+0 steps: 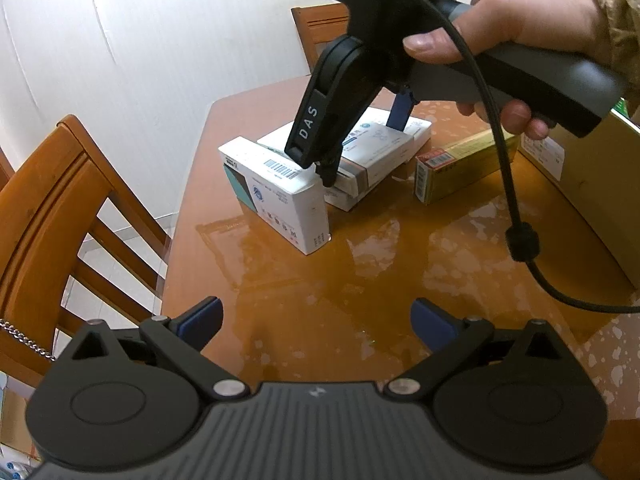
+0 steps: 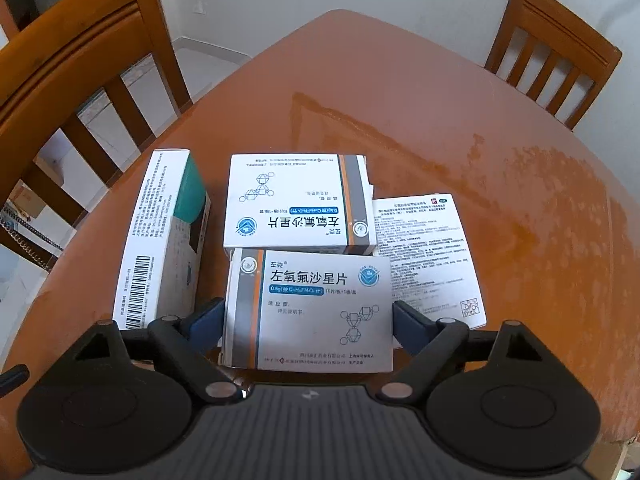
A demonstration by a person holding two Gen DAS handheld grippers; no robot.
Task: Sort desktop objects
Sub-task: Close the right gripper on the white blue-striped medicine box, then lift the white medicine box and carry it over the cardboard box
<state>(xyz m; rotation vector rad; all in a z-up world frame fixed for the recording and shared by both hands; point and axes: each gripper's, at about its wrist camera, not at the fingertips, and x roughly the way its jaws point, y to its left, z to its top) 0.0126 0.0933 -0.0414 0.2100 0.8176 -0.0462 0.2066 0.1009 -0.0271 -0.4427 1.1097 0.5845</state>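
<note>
**Right claw straddles the near white box**

In the right wrist view, the near white medicine box (image 2: 310, 312) lies at lower centre, directly between the fingers of the right claw (image 2: 308, 326). Its long axis runs left to right across the frame, spanning the gap. The blue pads (image 2: 208, 322) stand just beside its short ends; whether they touch cannot be told. A second matching box (image 2: 298, 202) overlaps its far edge, and a teal-sided box (image 2: 160, 240) stands at left on the bench (image 2: 500, 200). The left claw (image 1: 318, 326), wide open and empty, hovers well apart.
</note>
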